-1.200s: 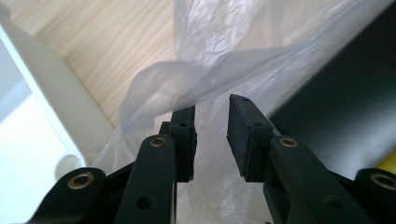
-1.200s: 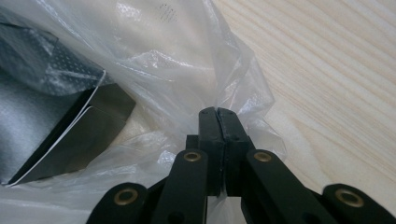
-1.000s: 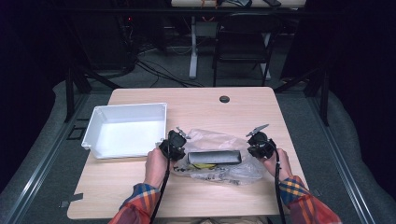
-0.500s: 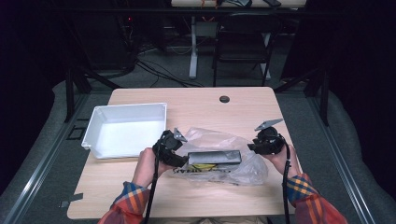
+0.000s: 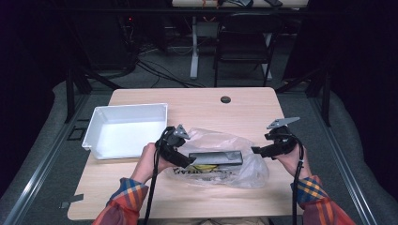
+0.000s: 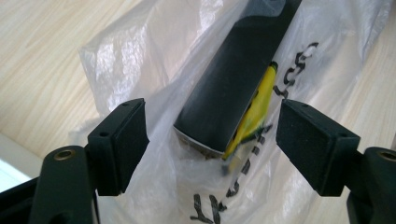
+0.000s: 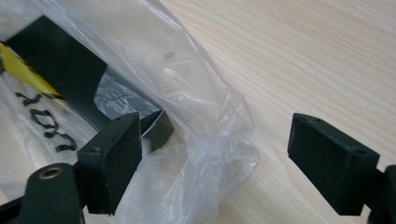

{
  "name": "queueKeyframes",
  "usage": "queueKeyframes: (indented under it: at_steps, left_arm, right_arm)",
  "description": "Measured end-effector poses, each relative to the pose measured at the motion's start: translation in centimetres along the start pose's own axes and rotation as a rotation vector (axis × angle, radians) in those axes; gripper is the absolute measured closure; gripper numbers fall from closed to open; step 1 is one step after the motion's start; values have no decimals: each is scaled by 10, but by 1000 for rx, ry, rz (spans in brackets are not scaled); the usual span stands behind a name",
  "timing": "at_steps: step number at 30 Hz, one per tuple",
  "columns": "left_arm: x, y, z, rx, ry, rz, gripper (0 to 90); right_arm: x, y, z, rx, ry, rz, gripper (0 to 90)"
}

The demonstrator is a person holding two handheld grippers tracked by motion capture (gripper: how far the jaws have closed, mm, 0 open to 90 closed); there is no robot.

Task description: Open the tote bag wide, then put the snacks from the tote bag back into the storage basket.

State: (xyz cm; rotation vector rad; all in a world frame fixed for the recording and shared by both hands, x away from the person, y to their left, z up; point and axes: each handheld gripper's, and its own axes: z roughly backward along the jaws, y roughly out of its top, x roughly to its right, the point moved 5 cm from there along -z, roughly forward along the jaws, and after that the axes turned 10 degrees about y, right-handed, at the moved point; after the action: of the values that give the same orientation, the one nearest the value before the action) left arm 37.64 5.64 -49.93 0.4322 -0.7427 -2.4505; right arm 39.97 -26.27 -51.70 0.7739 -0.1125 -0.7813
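A clear plastic bag [image 5: 220, 171] with black lettering lies on the wooden table [image 5: 197, 108]. Inside it are a long black box [image 5: 216, 157] and a yellow item [image 6: 259, 102]. My left gripper [image 5: 187, 161] hovers over the bag's left end. Its jaws have just been opening; the box end [image 6: 233, 84] and bag film [image 6: 140, 60] sit between them, untouched by the pads. My right gripper [image 5: 256, 151] hangs at the bag's right end. It has also just been opening, and the crumpled bag edge [image 7: 196, 107] lies loose between its jaws [image 7: 215, 149].
A white tray [image 5: 124, 110] stands at the table's left, close to my left hand. A small black round cap [image 5: 225, 99] sits near the far edge. A dark chair [image 5: 244, 42] and cables are on the floor beyond the table.
Both grippers have lifted and their jaws have spread apart, letting go of the bag. The right gripper has drawn back to the right, off the bag's end.
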Motion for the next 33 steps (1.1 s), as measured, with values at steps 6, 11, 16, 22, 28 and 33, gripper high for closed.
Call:
queueKeyframes:
  at_steps: [6,11,16,22,28,33]
  left_arm:
    - [4,5,-16,-60,-20,-74,251]
    - [5,10,-28,-80,-47,-103,249]
    - [7,12,-37,-91,-58,-136,259]
    - [10,17,-47,-101,-71,-215,362]
    - [16,20,-59,-127,-110,-275,435]
    - [19,21,-68,-142,-140,-301,431]
  right_arm:
    - [-5,2,13,29,23,12,174]
    - [-3,-4,20,6,15,11,172]
    - [4,-14,24,-10,-22,14,170]
    - [13,-27,25,-27,-28,-9,174]
    - [15,-29,24,-34,-29,-12,177]
    - [15,-30,22,-41,-27,-14,178]
